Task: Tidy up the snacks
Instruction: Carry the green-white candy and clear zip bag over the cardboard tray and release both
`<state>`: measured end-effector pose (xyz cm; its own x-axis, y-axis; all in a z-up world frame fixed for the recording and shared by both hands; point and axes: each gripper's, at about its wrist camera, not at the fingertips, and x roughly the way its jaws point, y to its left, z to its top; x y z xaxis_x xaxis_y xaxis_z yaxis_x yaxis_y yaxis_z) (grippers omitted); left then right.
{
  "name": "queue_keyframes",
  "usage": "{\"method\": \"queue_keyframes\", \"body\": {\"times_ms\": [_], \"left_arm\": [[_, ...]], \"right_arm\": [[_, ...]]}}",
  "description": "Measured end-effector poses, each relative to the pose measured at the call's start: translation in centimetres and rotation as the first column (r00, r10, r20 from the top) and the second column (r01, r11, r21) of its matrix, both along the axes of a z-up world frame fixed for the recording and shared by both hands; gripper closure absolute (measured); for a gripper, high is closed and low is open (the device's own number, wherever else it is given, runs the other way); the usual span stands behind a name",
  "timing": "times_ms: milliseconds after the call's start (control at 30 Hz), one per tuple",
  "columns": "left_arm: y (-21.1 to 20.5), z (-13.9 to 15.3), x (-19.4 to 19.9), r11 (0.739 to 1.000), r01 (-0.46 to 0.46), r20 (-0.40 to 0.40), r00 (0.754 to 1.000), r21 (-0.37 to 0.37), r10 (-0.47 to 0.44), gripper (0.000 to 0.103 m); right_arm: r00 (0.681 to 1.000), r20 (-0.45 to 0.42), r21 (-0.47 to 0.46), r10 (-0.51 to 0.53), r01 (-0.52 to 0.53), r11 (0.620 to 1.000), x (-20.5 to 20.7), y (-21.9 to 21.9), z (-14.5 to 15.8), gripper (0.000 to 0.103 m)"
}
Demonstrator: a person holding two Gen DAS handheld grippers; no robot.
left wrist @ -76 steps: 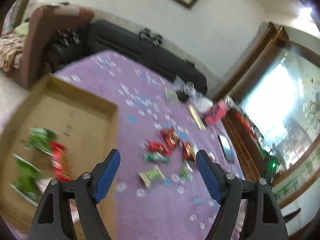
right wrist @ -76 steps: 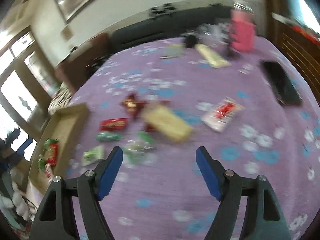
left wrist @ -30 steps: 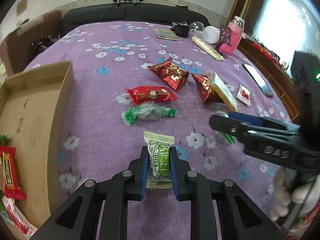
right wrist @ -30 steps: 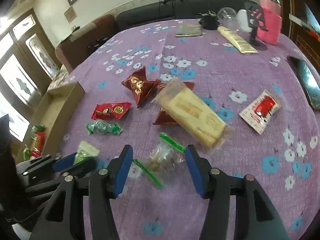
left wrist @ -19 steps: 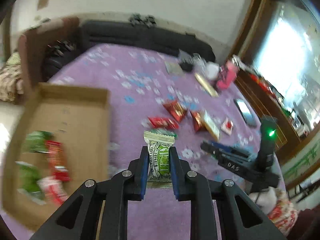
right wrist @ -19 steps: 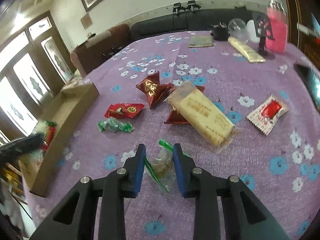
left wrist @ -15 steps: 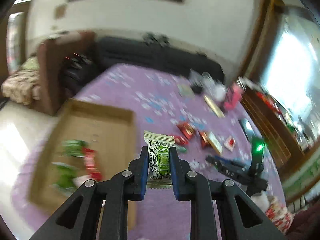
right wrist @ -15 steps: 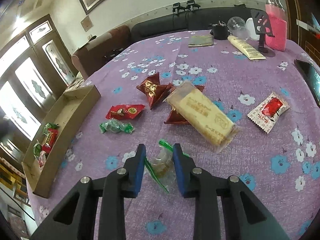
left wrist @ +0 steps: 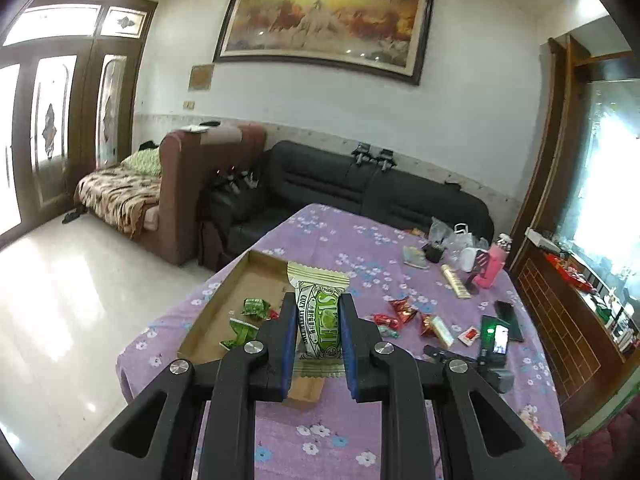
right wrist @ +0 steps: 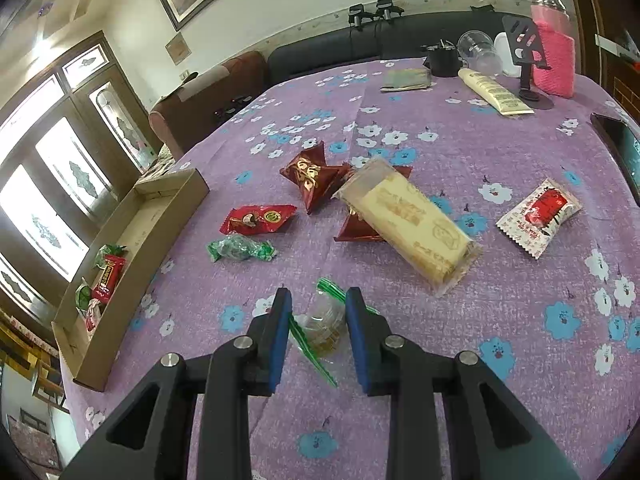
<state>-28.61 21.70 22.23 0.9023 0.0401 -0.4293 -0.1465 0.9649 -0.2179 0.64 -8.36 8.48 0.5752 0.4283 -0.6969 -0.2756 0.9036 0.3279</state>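
Observation:
My left gripper point(left wrist: 317, 304) is shut on a green-and-cream snack packet point(left wrist: 320, 322), held upright high above the cardboard tray point(left wrist: 218, 300). Several green and red snacks lie in that tray. My right gripper point(right wrist: 318, 298) sits low over the purple flowered tablecloth point(right wrist: 400, 360), and its blue pads press a clear-wrapped candy with green twist ends point(right wrist: 324, 322). Loose snacks lie beyond it: a green candy point(right wrist: 240, 249), a red packet point(right wrist: 258, 218), red-gold triangular packets point(right wrist: 310, 174), a long cream biscuit pack point(right wrist: 412, 216) and a white-red sachet point(right wrist: 540, 216).
The tray point(right wrist: 160, 200) lies along the table's left edge. At the far right end stand a pink bottle point(right wrist: 554, 60), a phone stand, a clear cup and a cream tube point(right wrist: 494, 92). A phone point(right wrist: 618, 148) lies at the right edge. A black sofa runs behind the table.
My left gripper has risen from the table with the green packet and swung over the tray. My right gripper's jaws have closed in on the clear candy and stayed in place.

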Motion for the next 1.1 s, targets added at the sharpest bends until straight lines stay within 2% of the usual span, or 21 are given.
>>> {"method": "queue_keyframes", "body": {"times_ms": [167,333,833,1100], "left_arm": [[0.0,0.4,-2.5,1.0,0.001,0.019,1.0,0.0,-0.001,0.083],[0.5,0.5,-3.1,0.999,0.005,0.03,1.0,-0.033,-0.004,0.083],[1.1,-0.9,-1.0,0.997,0.035,-0.002,0.999,-0.07,-0.035,0.083],[1.3,-2.6,2.4,0.991,0.079,-0.04,0.996,-0.108,-0.084,0.083]], "right_arm": [[1.0,0.018,-0.024,-0.003,0.003,1.0,-0.4,0.4,0.3,0.076],[0.998,0.056,-0.051,0.009,-0.006,0.999,-1.1,0.9,0.8,0.077],[0.996,0.078,-0.031,0.034,-0.032,0.999,-1.7,0.9,1.5,0.079],[0.995,0.073,-0.035,0.065,-0.062,0.997,-1.8,1.6,1.6,0.08]]}}
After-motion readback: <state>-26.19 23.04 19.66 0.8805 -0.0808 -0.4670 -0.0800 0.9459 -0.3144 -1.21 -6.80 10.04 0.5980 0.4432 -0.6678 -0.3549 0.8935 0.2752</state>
